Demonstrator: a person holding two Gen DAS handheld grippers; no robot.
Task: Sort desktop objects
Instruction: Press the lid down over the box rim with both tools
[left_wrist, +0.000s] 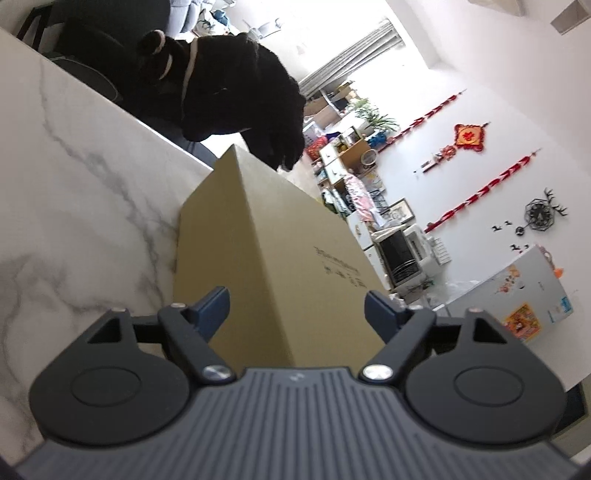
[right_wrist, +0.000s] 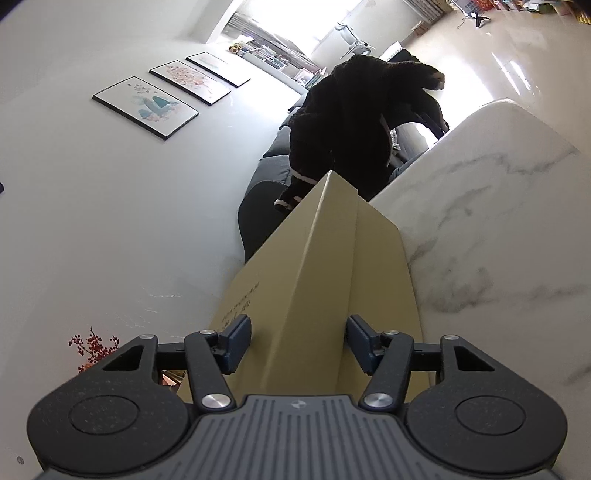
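Note:
A tan cardboard box (left_wrist: 295, 229) stands on the white marble table (left_wrist: 74, 184). My left gripper (left_wrist: 297, 310) is open and straddles the box's near ridge, with its pads clear of both faces. In the right wrist view the same box (right_wrist: 317, 266) runs away from me. My right gripper (right_wrist: 299, 336) straddles its ridge with a narrower gap. Its fingertips (right_wrist: 240, 332) lie close over the two faces, and I cannot make out whether they press. A black fleece sleeve (left_wrist: 258, 92) reaches the box's far end.
The person in black fleece (right_wrist: 354, 122) stands past the table's far edge, by dark chairs. Marble tabletop (right_wrist: 498, 240) lies beside the box. Beyond it are shelves, a toaster oven (left_wrist: 402, 254) and a small fridge (left_wrist: 528, 295).

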